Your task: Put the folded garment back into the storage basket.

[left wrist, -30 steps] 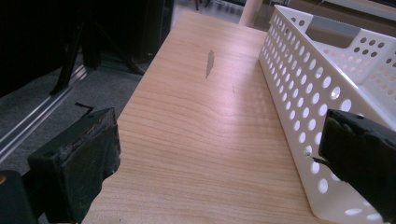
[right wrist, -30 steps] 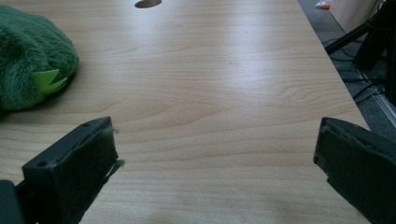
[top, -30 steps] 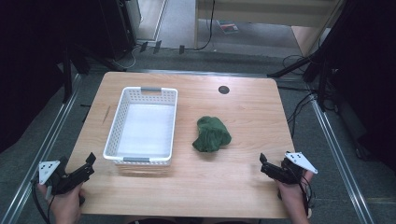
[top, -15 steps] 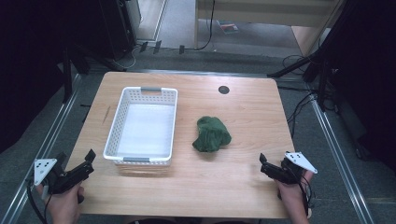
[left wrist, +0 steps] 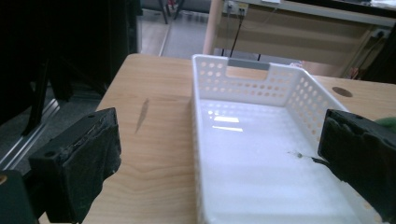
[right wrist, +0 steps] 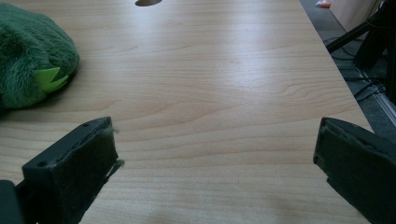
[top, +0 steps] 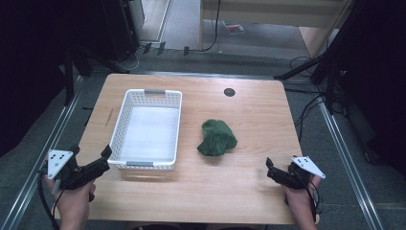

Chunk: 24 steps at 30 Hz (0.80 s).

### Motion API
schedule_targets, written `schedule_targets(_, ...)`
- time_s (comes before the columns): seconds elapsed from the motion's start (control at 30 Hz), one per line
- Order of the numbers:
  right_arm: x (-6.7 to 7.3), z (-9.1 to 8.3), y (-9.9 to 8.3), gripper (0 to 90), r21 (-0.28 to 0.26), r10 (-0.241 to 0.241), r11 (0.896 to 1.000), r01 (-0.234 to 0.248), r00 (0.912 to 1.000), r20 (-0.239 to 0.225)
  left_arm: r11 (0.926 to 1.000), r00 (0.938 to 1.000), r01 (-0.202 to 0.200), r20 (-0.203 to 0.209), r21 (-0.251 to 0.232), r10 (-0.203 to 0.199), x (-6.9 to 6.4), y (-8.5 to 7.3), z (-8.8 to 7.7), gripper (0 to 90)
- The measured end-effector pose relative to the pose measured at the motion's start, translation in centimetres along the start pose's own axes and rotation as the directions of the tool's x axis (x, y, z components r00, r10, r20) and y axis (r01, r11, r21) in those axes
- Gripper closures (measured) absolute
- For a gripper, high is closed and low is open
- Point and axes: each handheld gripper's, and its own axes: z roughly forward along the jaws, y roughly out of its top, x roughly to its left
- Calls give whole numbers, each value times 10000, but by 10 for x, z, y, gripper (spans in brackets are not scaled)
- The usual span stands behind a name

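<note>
On the light wooden table (top: 249, 120), a white perforated plastic basket (top: 147, 129) sits left of centre, long side running from twelve to six o'clock, its inside bare. At about three o'clock from the basket, just beside it but apart, lies a crumpled dark green plush toy (top: 217, 138) with a small lighter green felt tip showing in the right gripper view (right wrist: 32, 70).

The left gripper (top: 101, 160) hovers near the table's seven o'clock corner, aimed toward two o'clock at the basket's near left corner; its black padded jaws stand wide apart and hold nothing, the basket's near wall lying between them in the left gripper view (left wrist: 215, 154).

The right gripper (top: 272, 172) sits near the five o'clock edge, pointing toward ten o'clock; its jaws are likewise spread wide and empty over bare wood (right wrist: 215, 158). The plush toy is well apart from it, toward eleven o'clock. A small dark round hole (top: 229, 92) marks the tabletop near twelve o'clock.
</note>
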Motion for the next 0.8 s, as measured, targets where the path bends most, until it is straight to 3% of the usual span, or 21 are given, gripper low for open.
schedule_targets(0.07, 0, 0, 0, 0, 13, -3, 10000, 3, 10000, -18, 9997, 9993, -255, 270, 22, 254, -15, 10, 3, 3)
schedule_targets(0.1, 0, 0, 0, 0, 13, -3, 10000, 3, 10000, -18, 9997, 9993, -255, 270, 22, 254, -15, 10, 3, 3)
schedule_targets(0.33, 1, 0, 0, 0, 6, 7, 10000, -7, 10000, -57, 9968, 9935, -789, 837, 159, 773, -52, 28, 14, 7)
schedule_targets(0.8, 1, 0, 0, 0, -5, -8, 10000, 8, 9999, -131, 9899, 9757, -1319, 1828, 510, 1206, -117, 36, 46, 8)
